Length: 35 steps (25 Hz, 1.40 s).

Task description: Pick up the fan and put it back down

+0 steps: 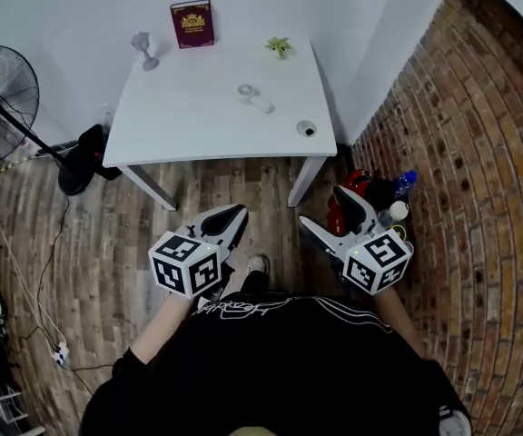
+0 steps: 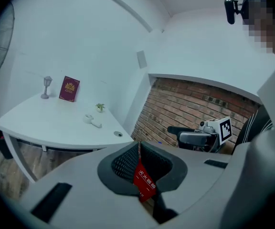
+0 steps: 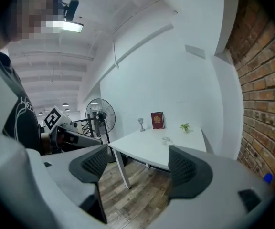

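Though not yet touching the fan, can see it on the floor just past the left end of the table, pole straight up and round head on top. Sits well off to the left of both pairs of jaws at the near side of the table. Puts the left gripper nearer, so likely first to reach for the pole. Has those jaws pressed almost together, with nothing held. Has the right gripper, by the right table leg, spread wide and empty too.
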### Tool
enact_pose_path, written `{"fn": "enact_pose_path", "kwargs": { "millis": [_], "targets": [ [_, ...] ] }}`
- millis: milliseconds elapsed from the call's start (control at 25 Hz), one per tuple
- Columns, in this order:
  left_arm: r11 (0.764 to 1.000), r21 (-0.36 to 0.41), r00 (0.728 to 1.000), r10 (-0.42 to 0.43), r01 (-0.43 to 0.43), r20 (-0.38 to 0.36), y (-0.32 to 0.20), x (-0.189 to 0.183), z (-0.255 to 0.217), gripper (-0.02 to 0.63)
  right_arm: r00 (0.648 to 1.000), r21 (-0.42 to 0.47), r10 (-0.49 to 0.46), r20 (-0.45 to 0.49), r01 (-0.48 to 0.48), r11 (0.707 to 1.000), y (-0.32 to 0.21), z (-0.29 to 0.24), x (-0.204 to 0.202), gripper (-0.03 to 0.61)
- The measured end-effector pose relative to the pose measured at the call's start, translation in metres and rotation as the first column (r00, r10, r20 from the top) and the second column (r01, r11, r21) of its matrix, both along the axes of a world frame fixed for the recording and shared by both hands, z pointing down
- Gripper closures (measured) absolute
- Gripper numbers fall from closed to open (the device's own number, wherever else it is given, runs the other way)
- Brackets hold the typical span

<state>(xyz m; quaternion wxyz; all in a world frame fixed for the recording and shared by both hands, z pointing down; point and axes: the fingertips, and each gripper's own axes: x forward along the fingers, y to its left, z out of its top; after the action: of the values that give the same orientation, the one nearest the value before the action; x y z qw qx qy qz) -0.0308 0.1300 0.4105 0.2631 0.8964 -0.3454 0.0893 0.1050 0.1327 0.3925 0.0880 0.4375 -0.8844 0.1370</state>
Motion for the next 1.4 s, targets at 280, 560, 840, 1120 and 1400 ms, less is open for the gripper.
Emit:
{"fn": "enact_pose_path", "kwargs": {
  "millis": [280,560,840,1120,1400],
  "targets": [
    [1.000,-0.024,1.000,-0.014,0.014,0.006,-0.092,-0.011,0.010,0.575,0.999,-0.031,-0.020,-0.037,0.019,0.999,-0.095,0.011,-0.014,0.193],
    [0.999,-0.030,0.999,-0.037,0.037,0.019,-0.164,-0.030,0.013,0.575,0.999,-0.052,-0.031,-0.038,0.029,0.998,-0.169,0.024,-0.025,0.196],
    [0.999,-0.038,0.999,-0.038,0.039,0.033,-0.201,-0.030,0.024,0.575,0.998,-0.050,-0.037,-0.051,0.035,0.998,-0.216,0.031,-0.030,0.196],
    [0.995,-0.067,0.997,-0.071,0.073,0.024,-0.234,-0.038,0.035,0.575,0.996,-0.072,-0.068,-0.061,0.064,0.995,-0.256,0.043,-0.040,0.195],
    [0.990,-0.082,0.993,-0.116,0.118,0.030,-0.281,-0.053,0.035,0.575,0.992,-0.120,-0.100,-0.072,0.091,0.989,-0.307,0.059,-0.049,0.195]
  ]
}}
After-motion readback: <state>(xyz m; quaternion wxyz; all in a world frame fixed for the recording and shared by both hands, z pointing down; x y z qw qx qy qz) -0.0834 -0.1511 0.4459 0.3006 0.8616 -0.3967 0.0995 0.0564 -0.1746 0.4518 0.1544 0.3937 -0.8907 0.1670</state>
